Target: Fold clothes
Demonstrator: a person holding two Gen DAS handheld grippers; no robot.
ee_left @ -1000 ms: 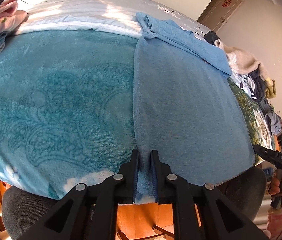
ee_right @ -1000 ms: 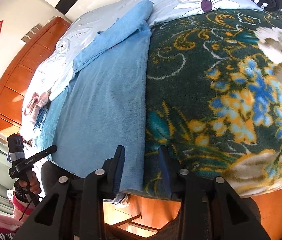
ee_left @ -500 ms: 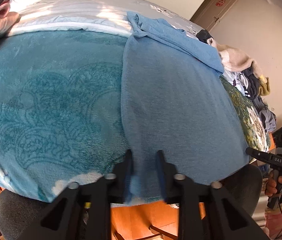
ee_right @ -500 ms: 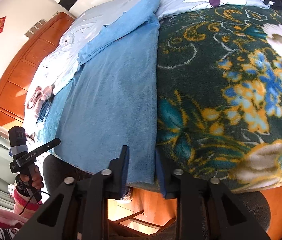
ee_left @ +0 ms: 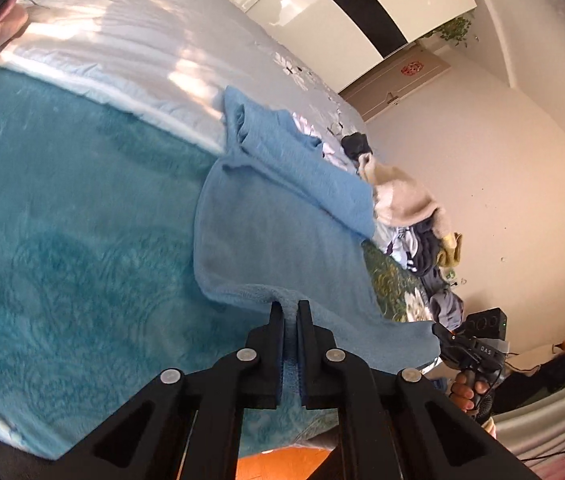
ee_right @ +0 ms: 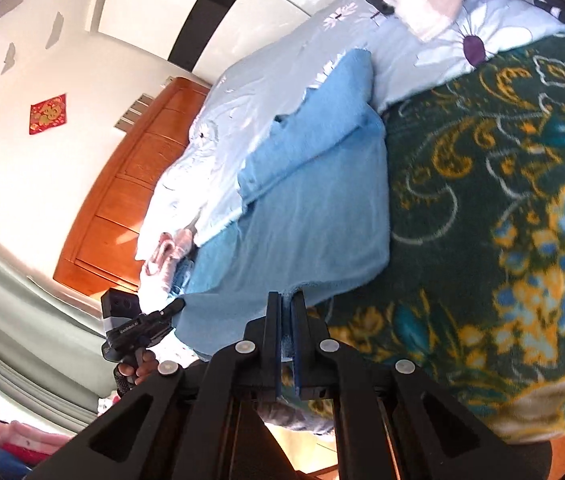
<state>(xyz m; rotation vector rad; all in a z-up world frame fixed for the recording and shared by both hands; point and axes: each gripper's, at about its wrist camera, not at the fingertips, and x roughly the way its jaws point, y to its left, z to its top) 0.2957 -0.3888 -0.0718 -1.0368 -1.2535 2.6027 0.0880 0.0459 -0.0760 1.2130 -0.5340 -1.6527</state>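
So the bed [ee_left: 130, 40] fills most of both views, with a teal plush blanket [ee_left: 62, 240] on my left side, a dark green floral blanket [ee_right: 502, 220] on my right side, and a pale flowered duvet [ee_right: 266, 92] beyond them. Across the seam between the 2 blankets lies the blue garment [ee_left: 282, 232], a soft knit or terry piece in plain mid-blue; I cannot tell whether it is a top or trousers.

I judge the fold to be in its early part. At the far end, 1 strip of the garment already lies doubled across the body, which looks like a sleeve or side folded in. The near hem is lifted off the bed and curls up toward me, so the lengthwise fold is under way, not finished: the hem has yet to be carried over to the far end, laid down and smoothed.

Fabric looks thick and limp, sagging between my 2 holds and showing a fuzzy rolled edge.

My left gripper [ee_left: 290, 312] is pinched onto the near hem at its left corner, jaws pressed together with blue cloth between them. My right gripper [ee_right: 286, 304] pinches the hem at the right corner in the same way.

Off to the right edge of the bed sits a heap of unfolded clothes [ee_left: 414, 220], so more work is left.
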